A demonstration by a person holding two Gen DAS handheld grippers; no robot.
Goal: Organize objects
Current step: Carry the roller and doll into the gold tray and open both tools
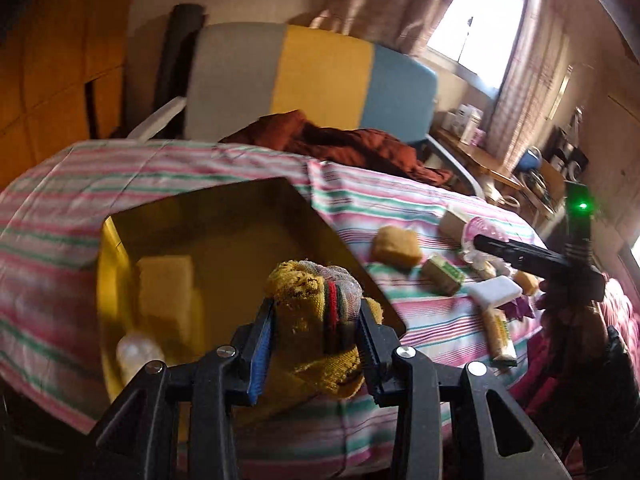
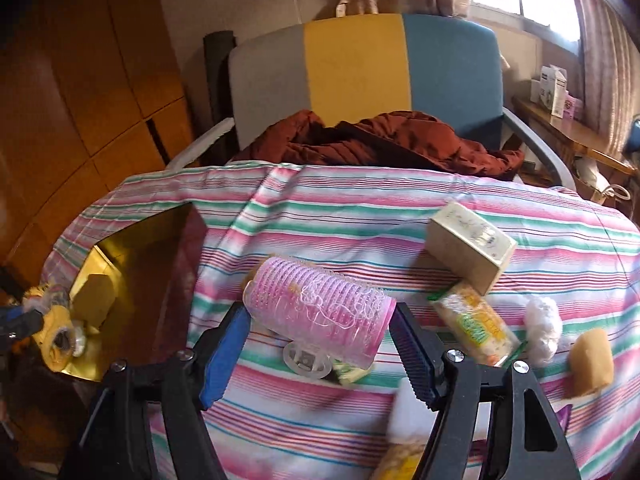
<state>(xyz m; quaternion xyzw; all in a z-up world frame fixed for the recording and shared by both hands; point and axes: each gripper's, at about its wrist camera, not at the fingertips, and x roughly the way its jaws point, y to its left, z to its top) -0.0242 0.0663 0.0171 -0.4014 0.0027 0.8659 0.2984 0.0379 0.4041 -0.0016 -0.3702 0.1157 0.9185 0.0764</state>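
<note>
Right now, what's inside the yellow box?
Inside the yellow box: a yellow sponge and a clear round item. The held sock bundle in the left gripper hides the near corner.

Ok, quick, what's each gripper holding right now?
Left gripper: shut on the yellow sock.
Right gripper: shut on the pink hair roller.

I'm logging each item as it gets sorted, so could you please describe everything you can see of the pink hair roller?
The pink hair roller is a fat cylinder that looks like plastic, its wall ridged with rows of small bristles and a tangle of pale hairs caught on it. It lies sideways and slightly tilted, held end to end between the fingers of the right gripper, above the striped cloth. From the left wrist view it shows at that gripper's tip.
</note>
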